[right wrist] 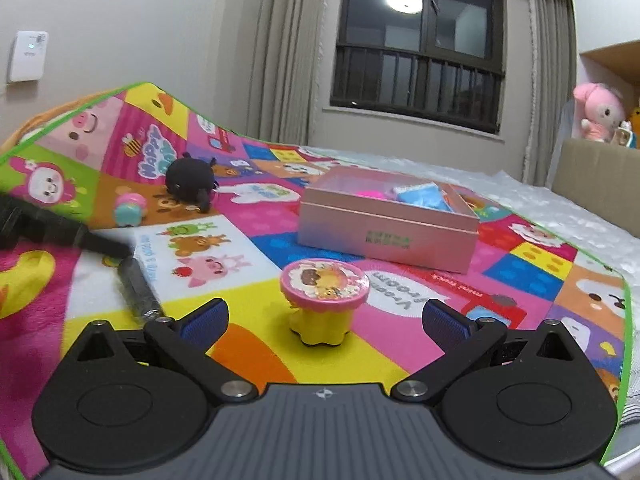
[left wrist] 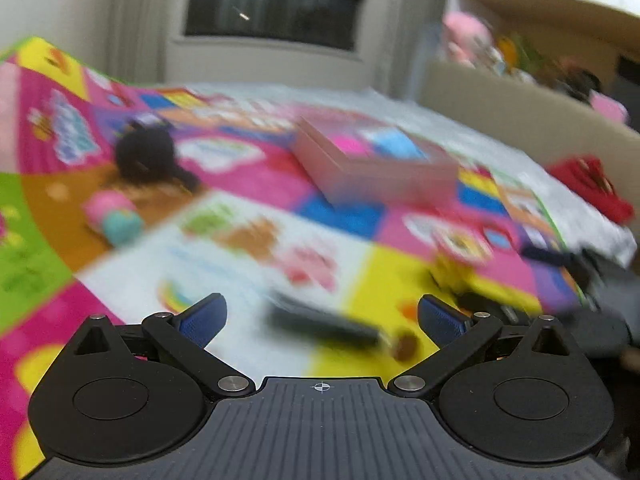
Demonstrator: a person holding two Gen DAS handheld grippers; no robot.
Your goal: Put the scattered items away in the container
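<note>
On the play mat point(right wrist: 256, 236), yellow toy point(right wrist: 323, 295) sits between right tool's point(right wrist: 324, 318) spread fingers.

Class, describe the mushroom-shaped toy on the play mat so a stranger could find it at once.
Start at the pink box in the middle of the colourful cartoon play mat. Nearer the camera, on a yellow patch, stands the toy, just ahead of the open right claw. Unlike the black plush and the pink-and-teal toy farther off, it has a yellow stem under a flat pink cartoon-printed top.

right gripper point(right wrist: 324, 316) jaws wide apart | yellow-pink toy point(right wrist: 323, 292) between them | pink box point(right wrist: 384, 232) beyond
</note>
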